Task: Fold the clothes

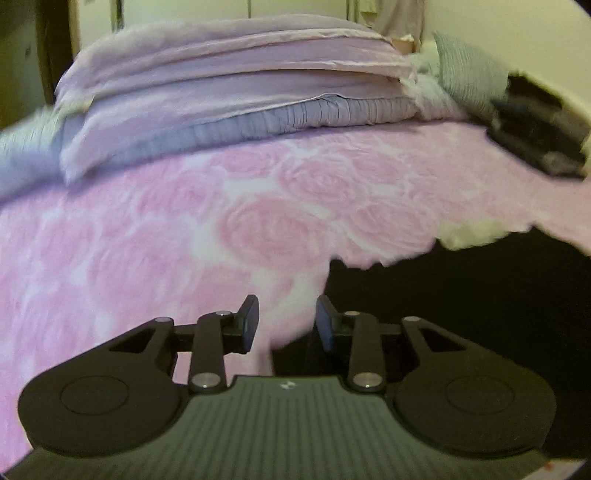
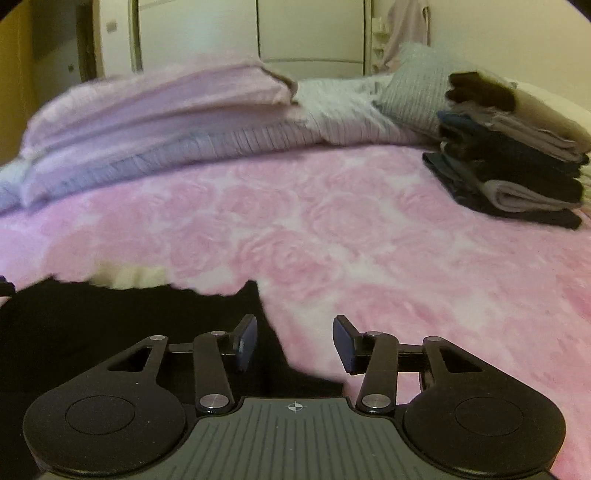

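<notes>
Both claws are released, nothing pinched in either one. The left gripper [image 1: 287, 325] has its jaws spread apart, hanging right over the edge of a black garment [image 1: 461, 295], which sits under its right finger and spreads out to its right side; a pale fuzzy patch [image 1: 469, 232] shows at the garment's far edge. The right gripper [image 2: 294, 343] is open a bit wider, and from its view the same black garment [image 2: 92, 325] lies under its left finger and off to its left, with the pale bit [image 2: 129, 277] at the far rim there too. Everything rests on a pink rose-patterned blanket [image 2: 332, 229] that fills the space ahead of both claws. Further out, ahead and to the right of the right claw, there's a stack of folded dark and grey clothes [image 2: 509, 166]. At the far side, ahead and to the left, sits a pile of folded lilac bedding [image 2: 159, 110] with a grey ribbed pillow [image 2: 417, 88] leaning beside it. Past all that, pale wardrobe doors [image 2: 306, 29], pretty blurry.
</notes>
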A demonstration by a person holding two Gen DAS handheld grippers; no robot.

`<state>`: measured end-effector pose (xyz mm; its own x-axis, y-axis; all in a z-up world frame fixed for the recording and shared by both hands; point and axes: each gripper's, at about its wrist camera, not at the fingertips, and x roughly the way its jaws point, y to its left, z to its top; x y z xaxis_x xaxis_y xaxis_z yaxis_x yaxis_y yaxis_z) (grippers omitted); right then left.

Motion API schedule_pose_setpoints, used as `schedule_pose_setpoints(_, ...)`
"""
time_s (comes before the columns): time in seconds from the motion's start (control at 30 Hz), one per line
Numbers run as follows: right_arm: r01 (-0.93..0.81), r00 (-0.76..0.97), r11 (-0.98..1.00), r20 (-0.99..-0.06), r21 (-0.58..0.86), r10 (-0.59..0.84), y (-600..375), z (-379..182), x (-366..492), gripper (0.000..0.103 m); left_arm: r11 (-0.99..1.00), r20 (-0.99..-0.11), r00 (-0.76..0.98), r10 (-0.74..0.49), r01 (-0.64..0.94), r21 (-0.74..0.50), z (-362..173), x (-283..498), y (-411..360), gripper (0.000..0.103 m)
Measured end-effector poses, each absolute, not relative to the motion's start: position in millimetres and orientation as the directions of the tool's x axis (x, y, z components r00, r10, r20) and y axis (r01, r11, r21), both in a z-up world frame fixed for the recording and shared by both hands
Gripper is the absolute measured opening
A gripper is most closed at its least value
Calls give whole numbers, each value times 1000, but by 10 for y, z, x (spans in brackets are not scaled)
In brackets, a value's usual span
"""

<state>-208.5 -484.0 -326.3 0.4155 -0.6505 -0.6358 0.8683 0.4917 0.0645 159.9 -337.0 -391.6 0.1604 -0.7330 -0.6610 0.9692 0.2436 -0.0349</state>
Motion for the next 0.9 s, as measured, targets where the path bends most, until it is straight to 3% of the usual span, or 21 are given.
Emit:
schedule_pose_setpoints(0.2, 866, 489, 402, -674, 298, -554, -4065, -3415, -2912, 45, 328, -679, -13, -734, 869, -371, -3964, 1709, -2132, 40)
schedule_pose_setpoints(0.37, 836, 545, 274, -659, 476, -519, -3773, -3620, -3091, 44, 399, -645, -90, -759, 719, -570, -4203, 1635, -1730, 37)
schedule_pose_setpoints(0.4, 823, 561, 262, -648, 505, -515, -3764, -3639, -3075, 33, 410, -652, -89, -753, 711, -571, -4252, 1598, -1737, 23)
schedule_pose_setpoints(0.43, 813, 572, 259, -636, 521, -518, -3761, -3640, -3051, 6, 419, -657, -75, -750, 714, -561, -4275, 1565, -1747, 11)
schedule_pose_setpoints(0.57, 870, 479, 213, -663, 445, -575, -3784, -3564, -3023, 5, 432, -651, 19, -759, 763, -481, -4259, 1521, -1680, 10)
schedule_pose_setpoints(0.7, 896, 443, 240, -711, 373, -547, -3739, -3567, -2959, 12, 435, -684, 58, -727, 810, -393, -4218, 1412, -1703, 16)
schedule_pose_setpoints(0.77, 932, 359, 249, -749, 263, -557, -3707, -3444, -2880, 37, 459, -711, 126, -692, 837, -298, -4062, 1355, -1741, 20)
schedule_pose_setpoints(0.8, 952, 296, 245, -749, 182, -593, -3652, -3371, -2835, 41, 477, -714, 176, -677, 844, -245, -3987, 1338, -1756, 19)
schedule_pose_setpoints(0.9, 954, 224, 299, -653, -4, -723, -3488, -3132, -2647, 43, 483, -681, 289, -673, 869, -109, -3785, 1227, -1860, 16)
